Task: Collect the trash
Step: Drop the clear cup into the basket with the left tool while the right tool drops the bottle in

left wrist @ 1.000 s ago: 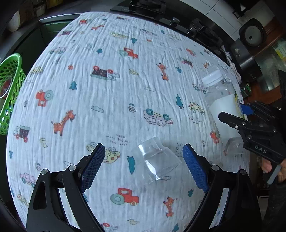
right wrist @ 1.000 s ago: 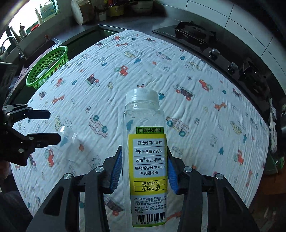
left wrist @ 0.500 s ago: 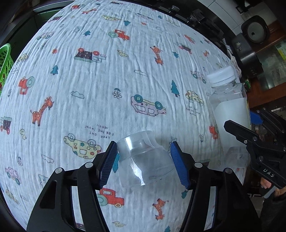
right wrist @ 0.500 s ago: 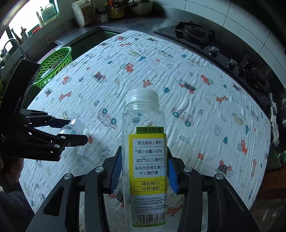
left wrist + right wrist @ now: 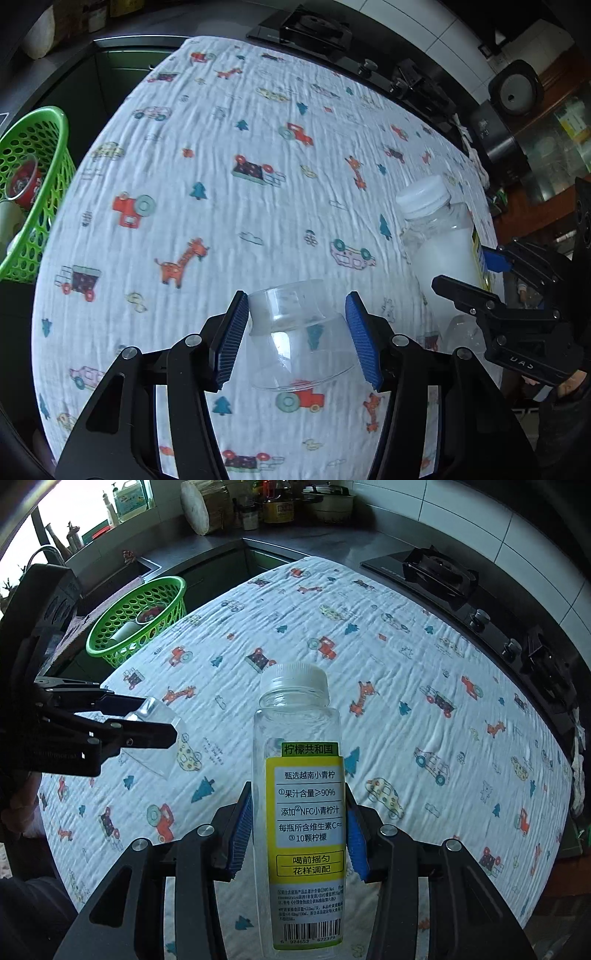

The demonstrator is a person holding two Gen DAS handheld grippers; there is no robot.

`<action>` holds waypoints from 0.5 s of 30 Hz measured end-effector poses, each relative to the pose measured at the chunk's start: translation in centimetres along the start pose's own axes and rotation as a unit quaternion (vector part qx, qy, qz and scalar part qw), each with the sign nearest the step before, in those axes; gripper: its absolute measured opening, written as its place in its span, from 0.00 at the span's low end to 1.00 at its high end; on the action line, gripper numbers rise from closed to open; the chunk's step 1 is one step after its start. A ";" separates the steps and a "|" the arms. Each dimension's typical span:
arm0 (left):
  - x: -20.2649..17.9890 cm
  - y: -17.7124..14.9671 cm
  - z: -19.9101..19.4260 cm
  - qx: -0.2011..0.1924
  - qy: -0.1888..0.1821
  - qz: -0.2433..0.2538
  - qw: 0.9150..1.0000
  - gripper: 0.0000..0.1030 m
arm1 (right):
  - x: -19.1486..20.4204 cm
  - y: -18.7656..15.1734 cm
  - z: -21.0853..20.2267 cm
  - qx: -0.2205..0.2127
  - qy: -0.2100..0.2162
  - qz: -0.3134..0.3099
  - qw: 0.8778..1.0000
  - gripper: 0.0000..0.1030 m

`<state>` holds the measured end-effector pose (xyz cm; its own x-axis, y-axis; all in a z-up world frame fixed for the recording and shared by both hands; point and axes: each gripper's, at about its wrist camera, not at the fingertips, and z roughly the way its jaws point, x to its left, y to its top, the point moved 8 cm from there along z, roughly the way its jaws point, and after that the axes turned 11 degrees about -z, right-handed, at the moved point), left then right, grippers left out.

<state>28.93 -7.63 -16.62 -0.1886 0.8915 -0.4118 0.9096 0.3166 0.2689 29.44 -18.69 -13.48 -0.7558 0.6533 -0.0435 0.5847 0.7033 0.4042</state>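
Observation:
A clear plastic cup [image 5: 295,332] lies on its side between the blue pads of my left gripper [image 5: 297,301]. The jaws are closing, and both pads press on the cup, which hangs above the printed cloth [image 5: 221,206]. From the right wrist the same cup [image 5: 157,738] shows in the left gripper [image 5: 155,720] at the left. My right gripper [image 5: 299,812] is shut on an empty clear bottle [image 5: 303,738] with a white cap and a yellow label, held upright over the cloth. In the left wrist view that bottle [image 5: 439,243] and the right gripper [image 5: 476,273] are at the right.
A green perforated basket [image 5: 140,620] with a few items inside stands past the table's far left edge, also seen as the basket [image 5: 33,192] at the left. A gas stove [image 5: 439,576] runs along the table's far right side. A sink and counter clutter lie behind.
The left jaws have closed from wide open around the cup onto it, and the cup has come up off the cloth. Both grippers have shifted toward the basket side, the right one keeping the bottle.

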 end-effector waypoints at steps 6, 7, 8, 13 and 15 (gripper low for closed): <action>5.3 2.7 -3.2 -0.029 0.007 -0.021 0.999 0.51 | 3.3 4.1 1.1 -0.007 0.015 -0.018 1.000 0.42; 6.2 3.2 -3.7 -0.034 0.008 -0.025 0.999 0.51 | 3.9 4.9 1.3 -0.009 0.015 -0.021 1.000 0.42; 7.2 3.6 -4.2 -0.038 0.009 -0.030 0.999 0.51 | 4.4 5.7 1.5 -0.010 0.017 -0.024 1.000 0.42; 12.6 6.5 -6.7 -0.064 0.019 -0.057 0.996 0.50 | 7.6 10.2 2.6 -0.019 0.030 -0.038 0.999 0.42; 15.0 7.9 -7.7 -0.074 0.024 -0.069 0.995 0.50 | 8.8 12.2 3.3 -0.022 0.037 -0.044 0.998 0.42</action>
<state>30.46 10.74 -13.93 -0.3295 0.8495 -0.4121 0.8097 0.4787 0.3394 30.89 -3.47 -11.92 -0.8238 0.5667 -0.0140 0.5034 0.7427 0.4415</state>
